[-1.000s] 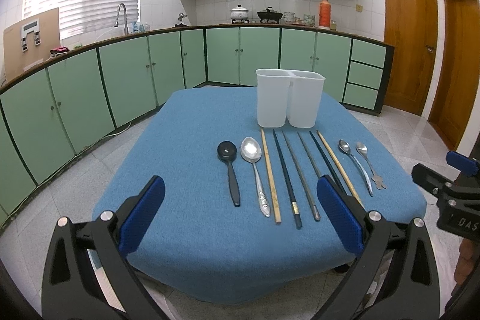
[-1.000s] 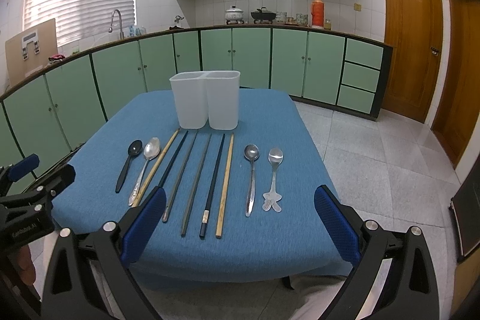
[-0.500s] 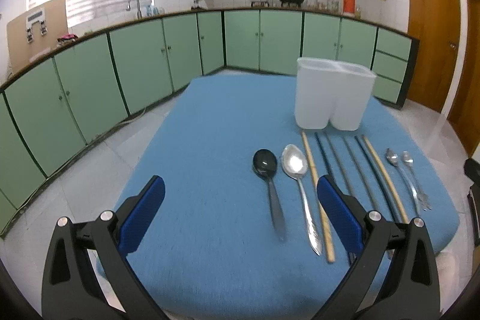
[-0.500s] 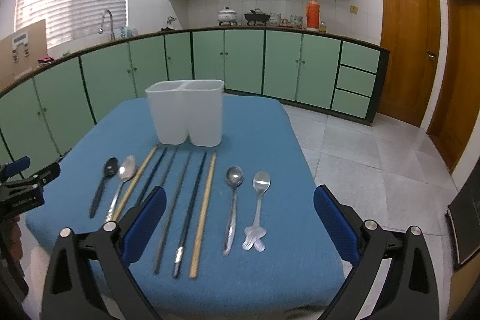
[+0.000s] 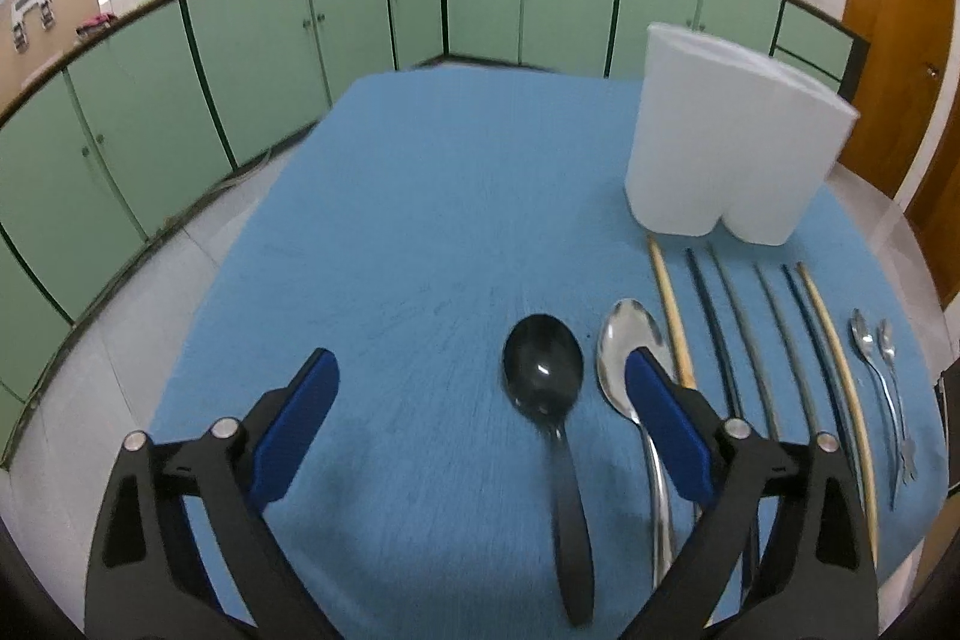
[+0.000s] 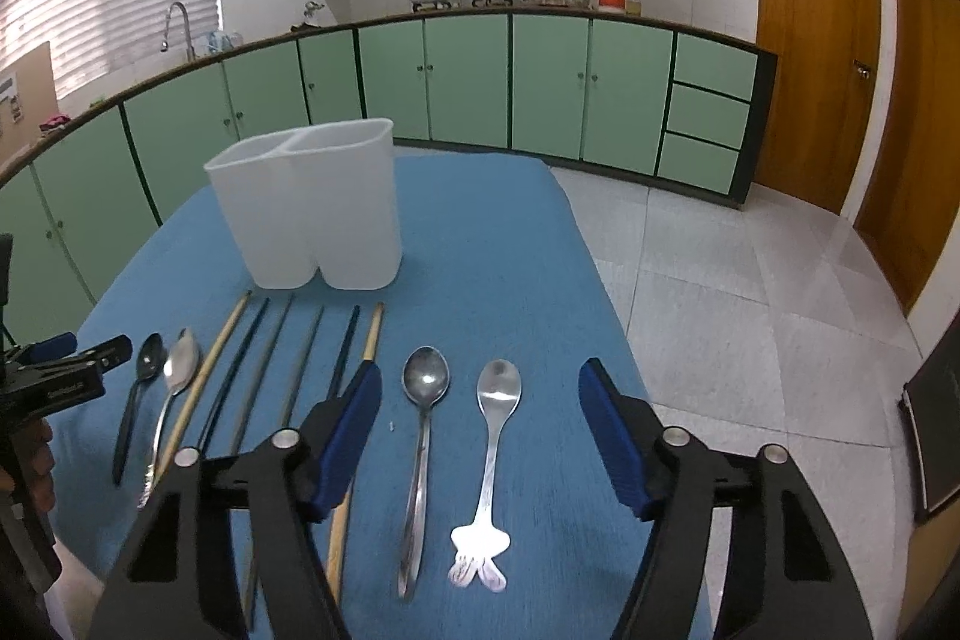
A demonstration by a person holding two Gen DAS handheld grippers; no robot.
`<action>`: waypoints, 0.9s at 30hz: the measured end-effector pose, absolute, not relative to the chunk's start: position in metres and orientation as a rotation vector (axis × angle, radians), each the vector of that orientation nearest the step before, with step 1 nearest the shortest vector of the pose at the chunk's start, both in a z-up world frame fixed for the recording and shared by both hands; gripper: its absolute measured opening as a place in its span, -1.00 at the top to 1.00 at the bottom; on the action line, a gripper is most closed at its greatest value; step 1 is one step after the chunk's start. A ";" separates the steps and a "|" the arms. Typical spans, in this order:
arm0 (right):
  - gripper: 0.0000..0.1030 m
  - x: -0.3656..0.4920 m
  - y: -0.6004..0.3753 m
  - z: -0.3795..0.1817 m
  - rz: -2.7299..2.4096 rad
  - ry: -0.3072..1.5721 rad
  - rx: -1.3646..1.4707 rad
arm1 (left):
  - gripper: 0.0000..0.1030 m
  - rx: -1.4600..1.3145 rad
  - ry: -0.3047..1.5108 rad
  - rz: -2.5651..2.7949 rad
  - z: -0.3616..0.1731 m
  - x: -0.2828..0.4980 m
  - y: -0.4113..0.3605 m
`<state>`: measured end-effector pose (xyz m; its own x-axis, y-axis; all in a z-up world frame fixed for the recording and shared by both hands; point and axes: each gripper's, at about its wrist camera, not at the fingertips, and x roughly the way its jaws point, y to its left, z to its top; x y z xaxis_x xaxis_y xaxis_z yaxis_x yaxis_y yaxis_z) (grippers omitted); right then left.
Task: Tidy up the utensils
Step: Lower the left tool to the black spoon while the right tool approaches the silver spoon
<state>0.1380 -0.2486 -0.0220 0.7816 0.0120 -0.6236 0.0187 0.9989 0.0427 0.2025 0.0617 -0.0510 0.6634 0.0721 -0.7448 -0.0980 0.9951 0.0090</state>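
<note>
glossy black spoon [image 5: 543, 370], blue felt cloth [image 5: 420, 232]

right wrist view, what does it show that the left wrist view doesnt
Only the right wrist view shows the holder's two open compartments from above, the flared handle end of the rightmost spoon, and the left gripper from the side. Only the left wrist view shows the black spoon up close between its open fingers. Both share the blue table, chopsticks and four spoons.
</note>
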 end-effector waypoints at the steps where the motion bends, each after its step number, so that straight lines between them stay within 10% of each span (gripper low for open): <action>1: -0.29 0.141 -0.249 -0.024 -0.005 0.676 0.045 | -0.57 -0.043 0.856 0.093 -0.054 0.207 0.063; 27: -0.29 0.165 -0.253 -0.037 -0.009 0.707 0.040 | -0.11 -0.078 0.932 0.063 -0.079 0.238 0.060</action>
